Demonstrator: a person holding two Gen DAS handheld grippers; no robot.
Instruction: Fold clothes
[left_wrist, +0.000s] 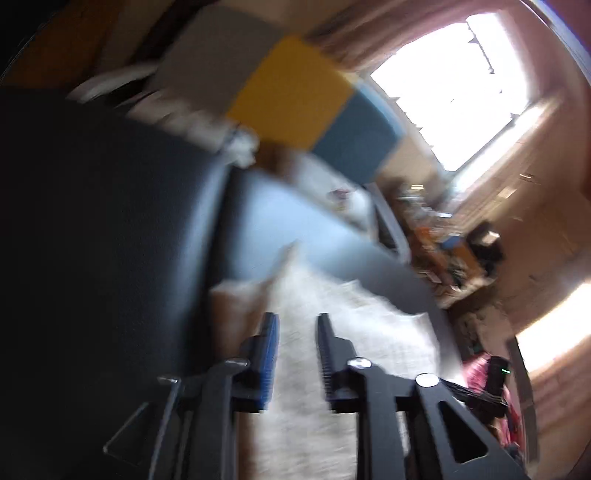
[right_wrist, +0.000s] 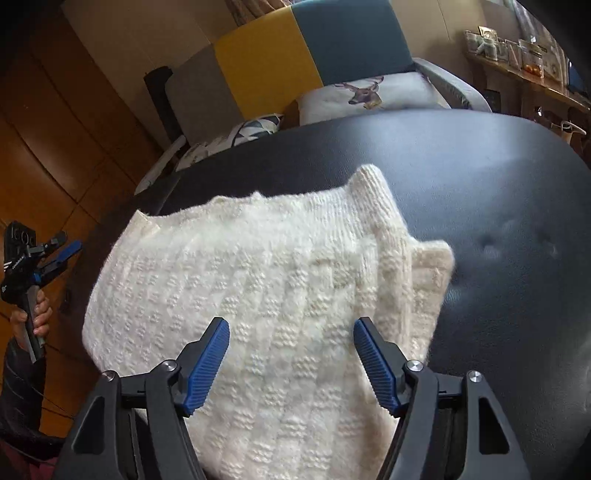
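A cream knitted sweater (right_wrist: 258, 280) lies folded on a black leather seat (right_wrist: 498, 206). My right gripper (right_wrist: 291, 325) is open just above the sweater's near part, holding nothing. My left gripper (right_wrist: 68, 251) shows at the far left of the right wrist view, held off the seat's left side, jaws apart and empty. In the blurred left wrist view, the left gripper (left_wrist: 297, 317) is open over the cream sweater (left_wrist: 332, 332), with the black seat (left_wrist: 110, 206) at left.
Behind the seat stands a grey, yellow and blue panel (right_wrist: 280, 62) with a deer-print cushion (right_wrist: 369, 94). A cluttered shelf (right_wrist: 524, 55) is at the right. Wooden flooring (right_wrist: 55, 155) lies left. A bright window (left_wrist: 454, 81) shows in the left wrist view.
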